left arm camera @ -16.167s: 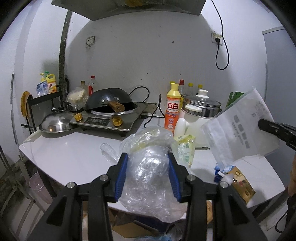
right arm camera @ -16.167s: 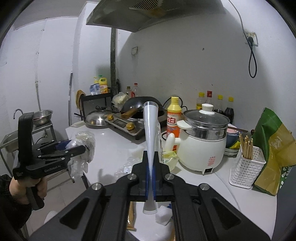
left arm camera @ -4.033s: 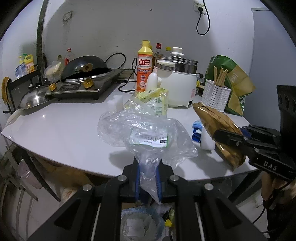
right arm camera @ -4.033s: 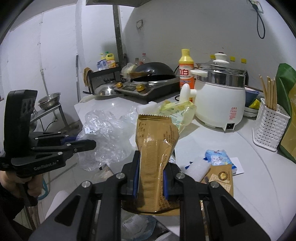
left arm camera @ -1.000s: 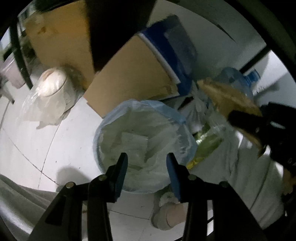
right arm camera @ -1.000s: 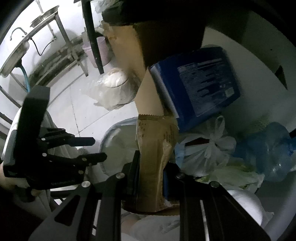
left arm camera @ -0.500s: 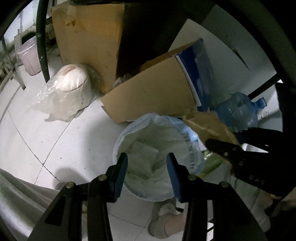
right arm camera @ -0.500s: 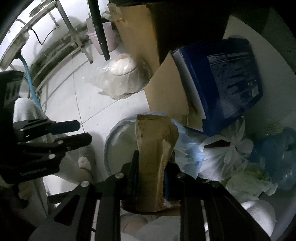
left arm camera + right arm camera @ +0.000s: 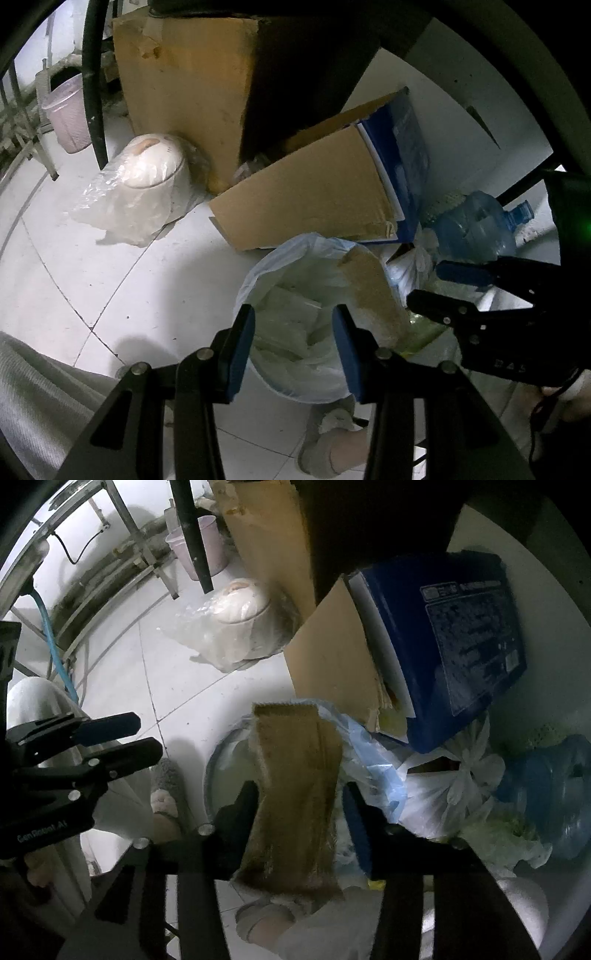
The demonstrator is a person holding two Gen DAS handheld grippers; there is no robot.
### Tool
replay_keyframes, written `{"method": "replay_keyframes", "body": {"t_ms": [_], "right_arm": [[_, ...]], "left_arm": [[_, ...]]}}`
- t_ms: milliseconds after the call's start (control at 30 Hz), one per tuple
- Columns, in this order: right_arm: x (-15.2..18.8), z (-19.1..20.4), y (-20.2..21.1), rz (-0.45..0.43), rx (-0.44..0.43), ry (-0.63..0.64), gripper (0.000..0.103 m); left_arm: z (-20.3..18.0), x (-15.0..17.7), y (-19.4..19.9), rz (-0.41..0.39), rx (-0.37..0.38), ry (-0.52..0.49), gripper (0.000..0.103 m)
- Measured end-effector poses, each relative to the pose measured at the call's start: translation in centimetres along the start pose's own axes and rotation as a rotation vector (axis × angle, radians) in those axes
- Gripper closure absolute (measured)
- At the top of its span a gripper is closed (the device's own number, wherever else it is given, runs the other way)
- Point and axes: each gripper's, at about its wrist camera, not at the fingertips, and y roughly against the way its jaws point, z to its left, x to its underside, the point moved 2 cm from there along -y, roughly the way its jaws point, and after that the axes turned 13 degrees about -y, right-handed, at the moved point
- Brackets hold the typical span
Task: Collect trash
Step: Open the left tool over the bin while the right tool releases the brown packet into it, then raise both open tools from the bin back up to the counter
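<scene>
**Brown Wrapper Over the Bin**

Pointing down over a round trash bin lined with pale blue plastic, right gripper, jaws opening, pads clear of the crinkled brown foil wrapper between them. Wrapper's upper end above the bin's rim. Hovering close by over the same bin, left gripper, jaws spread, nothing between. Behind, a flattened cardboard box on white tile.
</scene>
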Motion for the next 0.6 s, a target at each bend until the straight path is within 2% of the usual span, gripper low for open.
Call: {"method": "replay_keyframes", "body": {"t_ms": [67, 433, 600], "right_arm": [[0.1, -0.1, 0.3, -0.002, 0.001, -0.002, 0.049], [1.1, 0.2, 3.3, -0.053, 0.000, 0.007, 0.049], [1.7, 0.4, 5.3, -0.083, -0.003, 0.009, 0.049]], "left_arm": [[0.1, 0.1, 0.2, -0.002, -0.006, 0.002, 0.060], [0.1, 0.4, 2.3, -0.027, -0.024, -0.015, 0.060], [-0.5, 0.5, 3.8, -0.063, -0.037, -0.031, 0.060]]}}
